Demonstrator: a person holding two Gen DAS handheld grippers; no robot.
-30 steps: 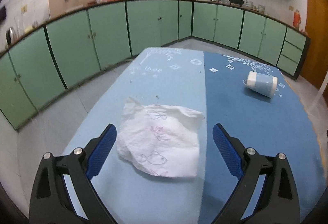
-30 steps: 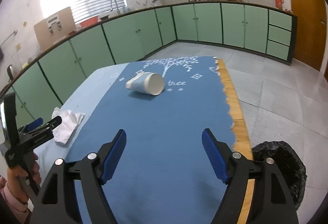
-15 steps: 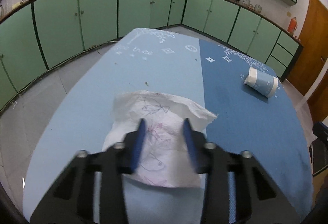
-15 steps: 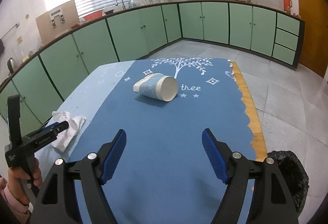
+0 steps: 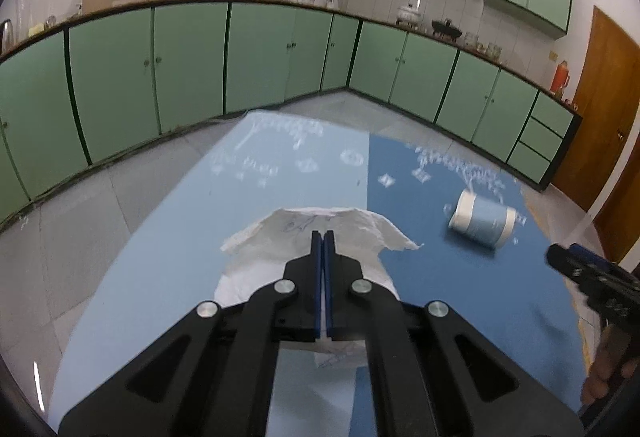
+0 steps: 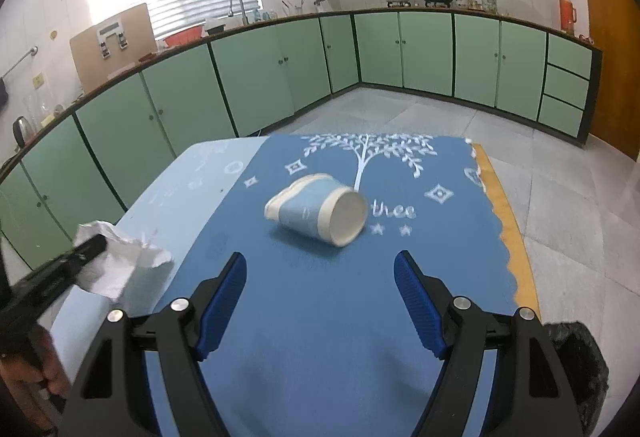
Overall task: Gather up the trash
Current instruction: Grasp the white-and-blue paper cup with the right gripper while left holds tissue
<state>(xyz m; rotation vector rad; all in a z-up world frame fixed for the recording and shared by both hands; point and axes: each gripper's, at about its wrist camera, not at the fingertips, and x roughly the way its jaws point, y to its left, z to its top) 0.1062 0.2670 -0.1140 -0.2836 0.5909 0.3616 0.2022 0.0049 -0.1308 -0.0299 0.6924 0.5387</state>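
The left gripper (image 5: 323, 237) is clamped on a crumpled white tissue (image 5: 280, 237) near the left edge of the table (image 5: 140, 297), on its pale blue cloth. The right gripper (image 6: 320, 269) is held wide, with nothing between its pads. A paper cup (image 6: 320, 213) lies tipped on the dark blue cloth (image 6: 320, 317), toward the far edge.

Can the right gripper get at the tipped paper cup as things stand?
Probably yes. The right gripper is open and aimed at the paper cup, which lies on its side with only bare blue cloth between. The left gripper, off to the side, holds the tissue.
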